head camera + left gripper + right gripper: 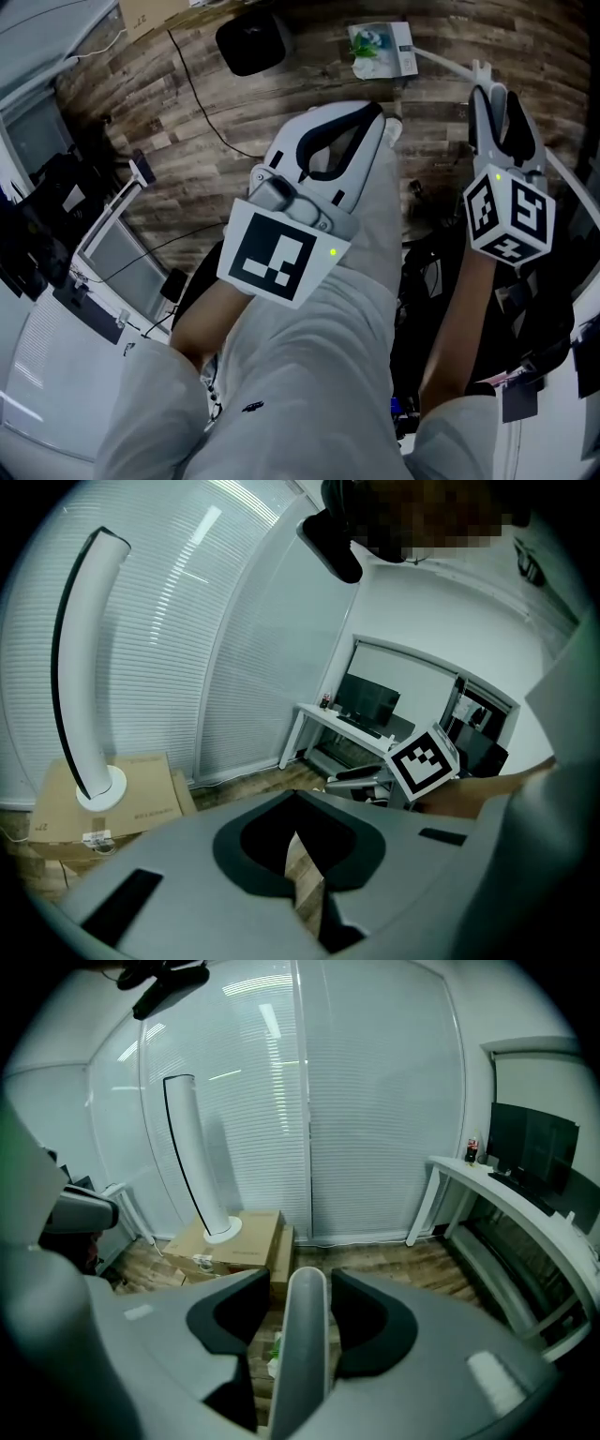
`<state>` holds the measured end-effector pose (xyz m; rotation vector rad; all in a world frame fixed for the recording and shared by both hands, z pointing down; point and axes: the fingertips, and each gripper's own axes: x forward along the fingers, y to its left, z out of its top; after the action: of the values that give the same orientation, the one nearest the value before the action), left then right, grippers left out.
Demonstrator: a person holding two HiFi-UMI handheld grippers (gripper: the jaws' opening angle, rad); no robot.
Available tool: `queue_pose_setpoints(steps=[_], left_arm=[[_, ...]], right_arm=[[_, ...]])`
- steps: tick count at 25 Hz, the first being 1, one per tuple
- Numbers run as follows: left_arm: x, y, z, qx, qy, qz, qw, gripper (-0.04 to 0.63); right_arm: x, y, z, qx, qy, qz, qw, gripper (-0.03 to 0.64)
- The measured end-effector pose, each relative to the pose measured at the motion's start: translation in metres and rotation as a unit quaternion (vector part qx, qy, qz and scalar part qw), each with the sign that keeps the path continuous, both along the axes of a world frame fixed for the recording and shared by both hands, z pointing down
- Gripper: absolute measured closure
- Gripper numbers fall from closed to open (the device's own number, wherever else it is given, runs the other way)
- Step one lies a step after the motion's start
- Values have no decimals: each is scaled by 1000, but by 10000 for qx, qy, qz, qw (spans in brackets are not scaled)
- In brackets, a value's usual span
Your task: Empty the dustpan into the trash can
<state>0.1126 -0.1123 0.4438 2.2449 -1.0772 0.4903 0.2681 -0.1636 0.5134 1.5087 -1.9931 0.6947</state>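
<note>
The right gripper (301, 1288) has its jaws released and spread wide. The dustpan's pale handle (302, 1363) stands between them, unclamped. The left gripper (298, 841) has its jaws clenched on nothing. The dustpan (380, 45) itself sits on the wooden floor (187, 131) ahead of the person's knees, holding what looks like green-and-white litter (272, 1365). I cannot pick out a trash can for certain. With nothing gripping it, the handle could tip or slide away. Closing off-centre might knock it sideways and scatter the litter over the floor.
</note>
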Motion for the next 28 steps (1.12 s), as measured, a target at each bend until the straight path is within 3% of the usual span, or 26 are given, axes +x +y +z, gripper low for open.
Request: queue_pose_setpoints(steps=[6,11,28], left_arm=[[1,1,7,-22,-38,54,10000,589],[3,7,12,-82,-52,70,9999,589],[-29,30,4,11,-77,-29,10000,589]], right_arm=[[7,-3,12,-96,124,193,9997,432],[5,-2,16,-73,412,49,9991,471],[-12,26,4,15,227,119,9997,474]])
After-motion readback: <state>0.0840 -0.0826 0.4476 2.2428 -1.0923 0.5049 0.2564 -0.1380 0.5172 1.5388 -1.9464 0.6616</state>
